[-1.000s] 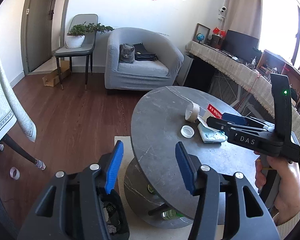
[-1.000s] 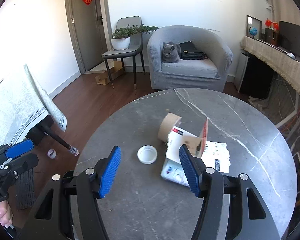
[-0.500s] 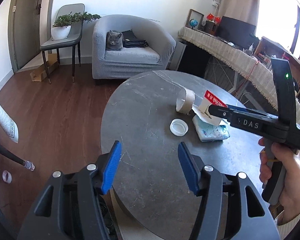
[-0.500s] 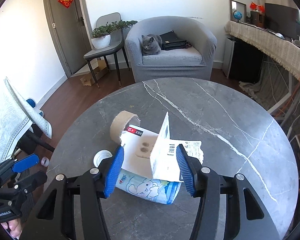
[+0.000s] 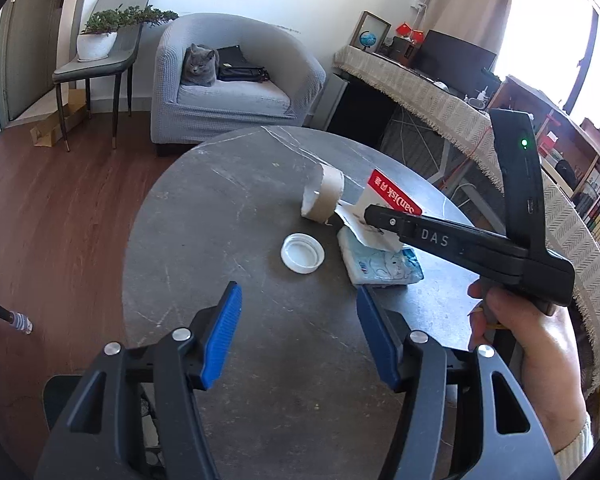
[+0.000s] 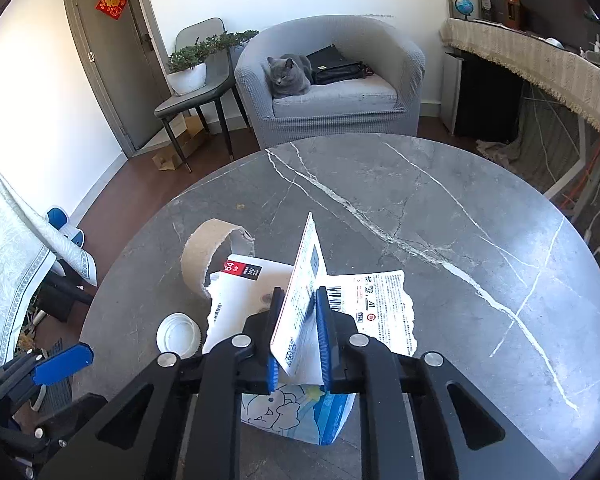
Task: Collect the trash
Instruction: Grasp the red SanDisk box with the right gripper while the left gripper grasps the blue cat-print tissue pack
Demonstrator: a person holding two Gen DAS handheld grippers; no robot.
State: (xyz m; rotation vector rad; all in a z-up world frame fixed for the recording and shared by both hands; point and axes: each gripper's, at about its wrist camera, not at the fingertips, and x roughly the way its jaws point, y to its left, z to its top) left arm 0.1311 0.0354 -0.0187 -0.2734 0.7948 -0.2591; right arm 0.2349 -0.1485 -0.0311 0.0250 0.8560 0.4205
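Matt grey marble-look table point(image 6: 440, 216), torn printed card packaging point(image 6: 300, 280), rough cardboard tube point(image 6: 204, 248), white plastic lid point(image 6: 178, 336)

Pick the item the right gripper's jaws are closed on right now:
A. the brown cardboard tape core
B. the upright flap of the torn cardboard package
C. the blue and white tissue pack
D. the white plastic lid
B: in the right wrist view the right gripper has its jaws pressed on both sides of the upright flap of the torn cardboard package, while the lid, tape core and tissue pack lie untouched on the table.
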